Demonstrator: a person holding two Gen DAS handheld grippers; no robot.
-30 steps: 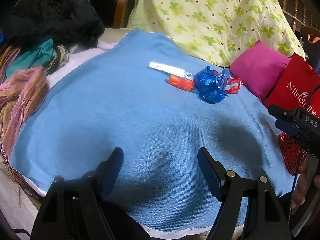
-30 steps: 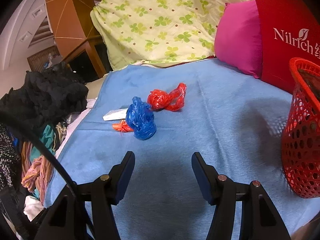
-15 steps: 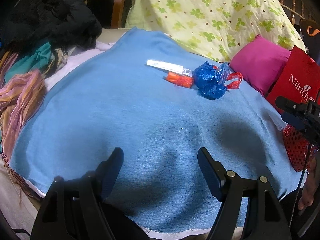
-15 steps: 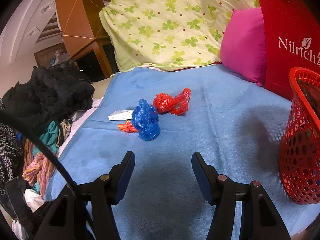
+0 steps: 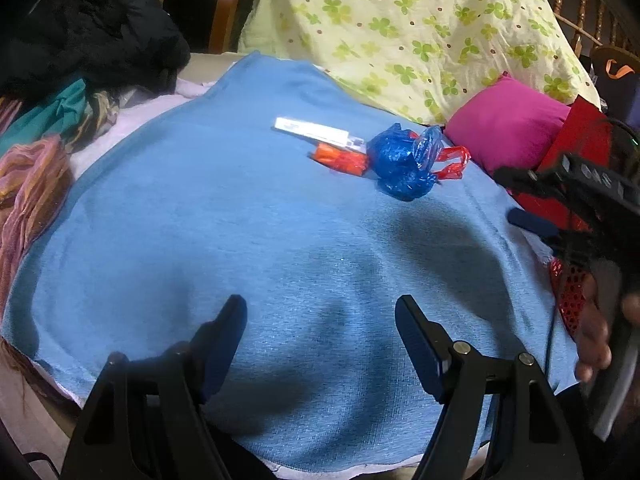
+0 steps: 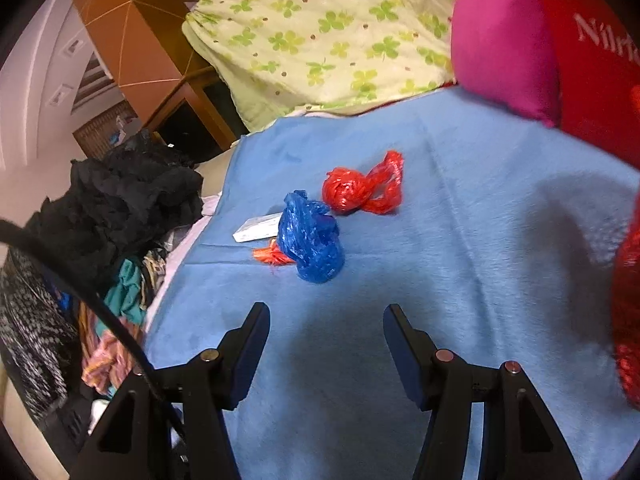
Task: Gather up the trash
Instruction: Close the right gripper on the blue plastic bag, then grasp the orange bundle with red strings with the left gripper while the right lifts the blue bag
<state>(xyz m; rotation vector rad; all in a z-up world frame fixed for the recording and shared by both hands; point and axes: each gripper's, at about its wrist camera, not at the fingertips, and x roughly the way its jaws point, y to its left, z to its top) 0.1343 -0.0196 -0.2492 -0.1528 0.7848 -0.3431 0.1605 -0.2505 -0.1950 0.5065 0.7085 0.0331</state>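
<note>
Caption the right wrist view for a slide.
Open right gripper above a blue blanket, facing a blue bag, red bag and white box.

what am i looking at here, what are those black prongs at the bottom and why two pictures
The black prongs are the jaws of two handheld grippers, one in each of a person's hands; there is no robot arm. Each picture comes from a camera on one gripper, looking forward. The left gripper and right gripper are both open and hold nothing. On the blue blanket lies trash: a blue plastic bag, a red plastic bag, an orange wrapper and a white box. A red basket shows at the right edge.
</note>
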